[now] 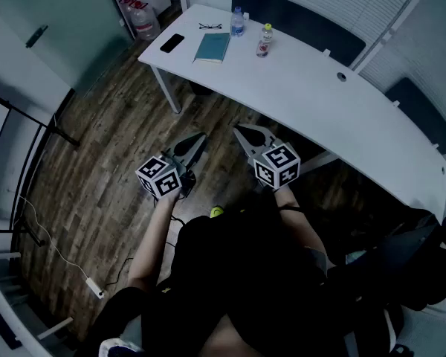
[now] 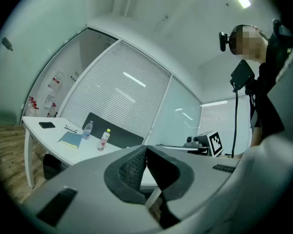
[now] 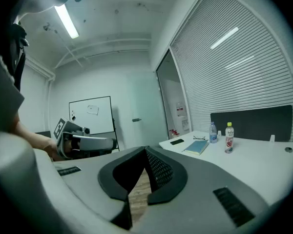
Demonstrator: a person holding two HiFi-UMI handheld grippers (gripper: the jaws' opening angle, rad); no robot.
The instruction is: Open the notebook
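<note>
The left gripper (image 2: 146, 147) has its two jaws pressed together with nothing between the pads, and the right gripper (image 3: 145, 149) is likewise closed and empty, its tips meeting over a strip of wooden floor (image 1: 119, 147). The two are held side by side and a little apart, each in one of the person's hands, both well short of the white table (image 1: 320, 103). Well ahead of both pairs of tips, near the far end of that table, lies the notebook (image 1: 212, 47), a teal-covered book lying flat and closed; from the left jaws it sits ahead and off to the left, from the right jaws ahead and off to the right. Neither gripper touches it. Just beyond the notebook from the jaws lies a pair of glasses (image 1: 210, 27), and on the notebook's outer side, towards the table's end, a dark phone (image 1: 172, 43). On its other side stand a clear water bottle (image 1: 238, 22) and, nearer the jaws, a bottle with a yellow cap (image 1: 264, 41), both upright. Behind the table runs a dark panel (image 1: 297, 21) below closed window blinds (image 3: 234, 72). Past the table's end, large water jugs (image 1: 143, 21) stand on the floor. To the left of the right jaws, a whiteboard (image 3: 90, 115) hangs on the far wall.
</note>
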